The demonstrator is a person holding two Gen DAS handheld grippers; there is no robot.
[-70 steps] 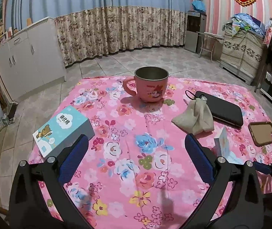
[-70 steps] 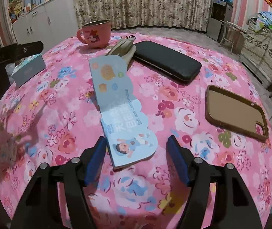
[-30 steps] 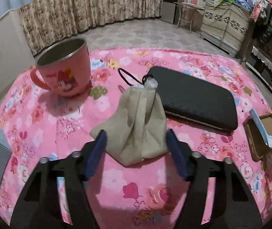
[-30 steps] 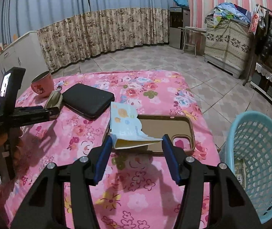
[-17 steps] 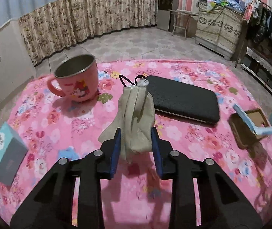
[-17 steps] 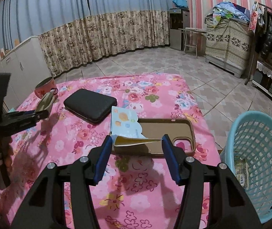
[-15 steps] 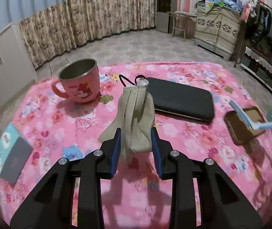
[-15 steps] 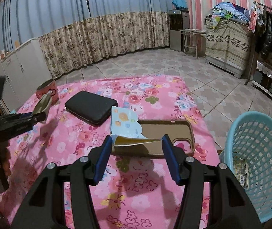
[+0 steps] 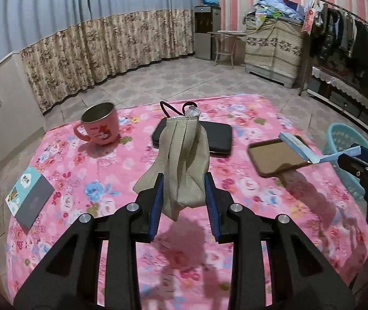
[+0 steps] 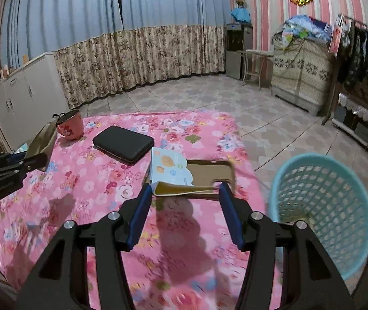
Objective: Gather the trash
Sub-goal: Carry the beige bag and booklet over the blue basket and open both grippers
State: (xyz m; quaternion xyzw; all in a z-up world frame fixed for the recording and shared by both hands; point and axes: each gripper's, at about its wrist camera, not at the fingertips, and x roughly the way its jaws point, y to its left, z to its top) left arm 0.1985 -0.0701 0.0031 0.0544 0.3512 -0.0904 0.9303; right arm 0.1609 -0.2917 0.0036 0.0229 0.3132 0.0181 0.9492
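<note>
My left gripper (image 9: 183,184) is shut on a crumpled beige face mask (image 9: 181,160) with black ear loops, held clear above the pink floral tablecloth (image 9: 85,170). In the right wrist view that mask (image 10: 43,138) shows at the far left. My right gripper (image 10: 186,193) is shut on a flat light-blue wrapper with cartoon print (image 10: 169,170), lifted over the table's right side. The same wrapper (image 9: 313,152) appears at the right of the left wrist view. A light-blue plastic basket (image 10: 320,206) stands on the floor just past the table's right edge.
A pink mug (image 9: 100,125), a black case (image 9: 220,135), a brown phone case (image 9: 274,157) and a small teal box (image 9: 29,193) lie on the tablecloth. White cabinets (image 10: 21,93) and curtains line the far walls. A clothes rack (image 10: 364,51) is at the right.
The left gripper closed on the mask and lifted it off the cloth. The right gripper, still gripping the wrapper, moved nearer the blue basket, which now looms larger.
</note>
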